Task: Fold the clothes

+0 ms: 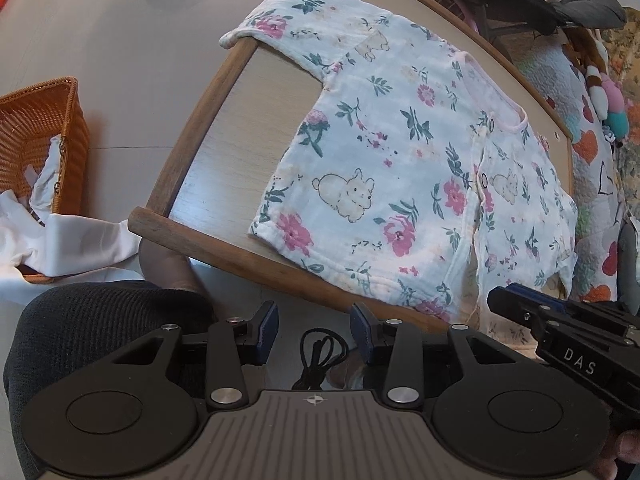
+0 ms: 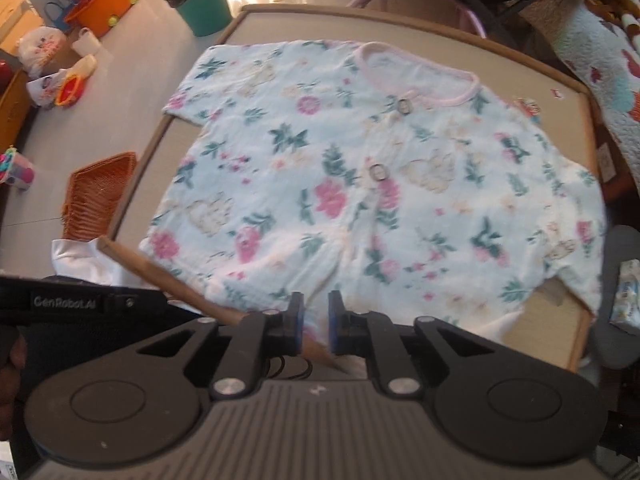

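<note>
Floral baby shirt (image 2: 360,184), pale blue with pink flowers, green leaves and rabbit prints, lies spread flat and face up on your wood-rimmed table (image 1: 224,120); its pink-trimmed neckline points to the far edge, two snap fasteners show down the front placket, and one short sleeve overhangs the left rim. Your right gripper (image 2: 314,328) hovers just above the shirt's near hem at the table's front rail, its blue-padded jaws parted by a narrow gap with nothing pinched between them, the hem cloth showing beyond the gap. Your left gripper (image 1: 314,330) hangs off the table's near corner, over the floor, jaws moderately apart and empty; a coiled black cord (image 1: 320,356) lies on the floor below them. Left of the table stands a woven orange basket (image 1: 52,132), holding white garments (image 1: 68,236) that spill over its near wall onto the floor. Farther off across the floor stand a green bucket (image 2: 202,2) lined with a dark bag, contents not visible, and an orange tub (image 2: 106,2) topped by a pink container
</note>
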The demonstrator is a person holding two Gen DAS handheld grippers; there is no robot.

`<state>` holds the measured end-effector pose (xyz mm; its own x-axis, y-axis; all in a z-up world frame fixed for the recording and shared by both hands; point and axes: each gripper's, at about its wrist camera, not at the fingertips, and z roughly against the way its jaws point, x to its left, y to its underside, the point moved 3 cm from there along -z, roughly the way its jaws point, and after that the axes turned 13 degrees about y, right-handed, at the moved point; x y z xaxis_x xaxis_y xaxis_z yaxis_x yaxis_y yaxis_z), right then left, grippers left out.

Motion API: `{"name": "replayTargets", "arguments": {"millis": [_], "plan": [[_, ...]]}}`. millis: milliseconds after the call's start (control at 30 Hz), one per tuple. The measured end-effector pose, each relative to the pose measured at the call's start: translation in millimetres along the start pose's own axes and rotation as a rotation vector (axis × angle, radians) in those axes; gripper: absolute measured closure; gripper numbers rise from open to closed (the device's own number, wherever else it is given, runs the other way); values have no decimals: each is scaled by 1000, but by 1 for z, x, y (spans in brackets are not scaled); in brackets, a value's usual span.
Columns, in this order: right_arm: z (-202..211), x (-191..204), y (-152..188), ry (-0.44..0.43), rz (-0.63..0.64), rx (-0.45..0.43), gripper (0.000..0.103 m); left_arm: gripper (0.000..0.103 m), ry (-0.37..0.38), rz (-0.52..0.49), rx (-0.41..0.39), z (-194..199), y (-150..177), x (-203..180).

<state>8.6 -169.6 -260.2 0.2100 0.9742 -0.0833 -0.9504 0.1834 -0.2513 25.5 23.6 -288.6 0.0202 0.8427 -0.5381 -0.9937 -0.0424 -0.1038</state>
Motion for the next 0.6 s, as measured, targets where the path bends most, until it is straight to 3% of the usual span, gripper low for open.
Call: {"name": "replayTargets", "arguments": {"millis": [433,567,600], "plan": [[-41,9,0,96,43,81,83,60,8,-3,17,-3,3,1],[-44,6,0,102,35,83,101,60,6,7,17,-3,3,5],[-42,5,0,95,28,79,101,60,7,7,19,-3,3,6]]}}
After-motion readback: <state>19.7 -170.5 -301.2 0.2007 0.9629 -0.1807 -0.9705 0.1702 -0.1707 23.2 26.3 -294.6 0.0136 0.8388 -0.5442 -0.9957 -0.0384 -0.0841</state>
